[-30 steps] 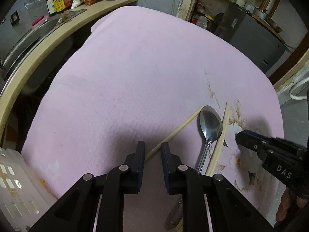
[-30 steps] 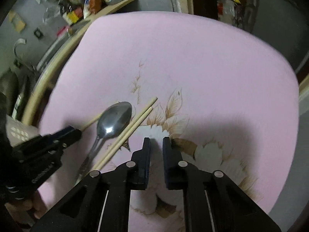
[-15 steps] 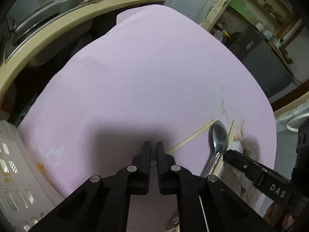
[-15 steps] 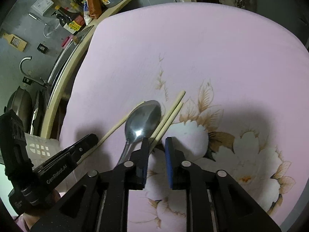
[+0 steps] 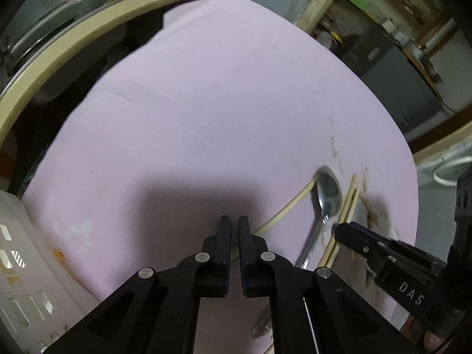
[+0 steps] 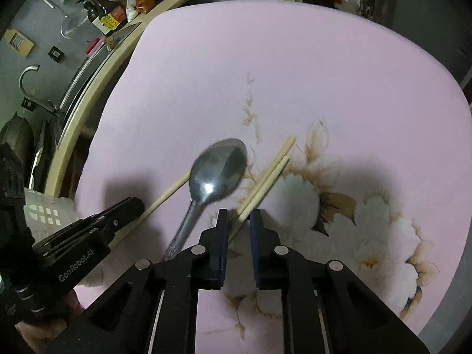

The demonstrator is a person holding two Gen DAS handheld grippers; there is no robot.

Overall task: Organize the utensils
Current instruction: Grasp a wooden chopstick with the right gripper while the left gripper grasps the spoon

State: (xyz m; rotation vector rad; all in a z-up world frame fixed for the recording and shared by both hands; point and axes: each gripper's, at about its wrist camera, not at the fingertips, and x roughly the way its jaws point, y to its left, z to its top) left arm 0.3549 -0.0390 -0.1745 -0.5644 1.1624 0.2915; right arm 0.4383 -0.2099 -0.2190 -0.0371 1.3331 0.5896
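Note:
A steel spoon [image 6: 219, 171] lies on the pink floral tablecloth [image 6: 309, 82]. A pair of wooden chopsticks [image 6: 265, 180] lies just right of it, and a single chopstick [image 6: 165, 197] runs out to its left. My right gripper [image 6: 238, 216] is slightly open, its jaws straddling the near part of the chopstick pair. My left gripper [image 5: 234, 225] is shut and empty, hovering above the single chopstick [image 5: 290, 206]. The spoon [image 5: 327, 196] and pair [image 5: 348, 203] show at the right of the left wrist view, with the right gripper [image 5: 343, 230] at the pair.
A white plastic basket [image 5: 20, 265] stands at the table's near left edge. A wooden counter [image 6: 97, 79] with a sink, bottles [image 6: 101, 14] and packets curves along the left. A dark cabinet [image 5: 392, 70] stands beyond the far right edge.
My right gripper moved forward and opened a little around the chopstick pair. My left gripper closed fully and drew back from the single chopstick.

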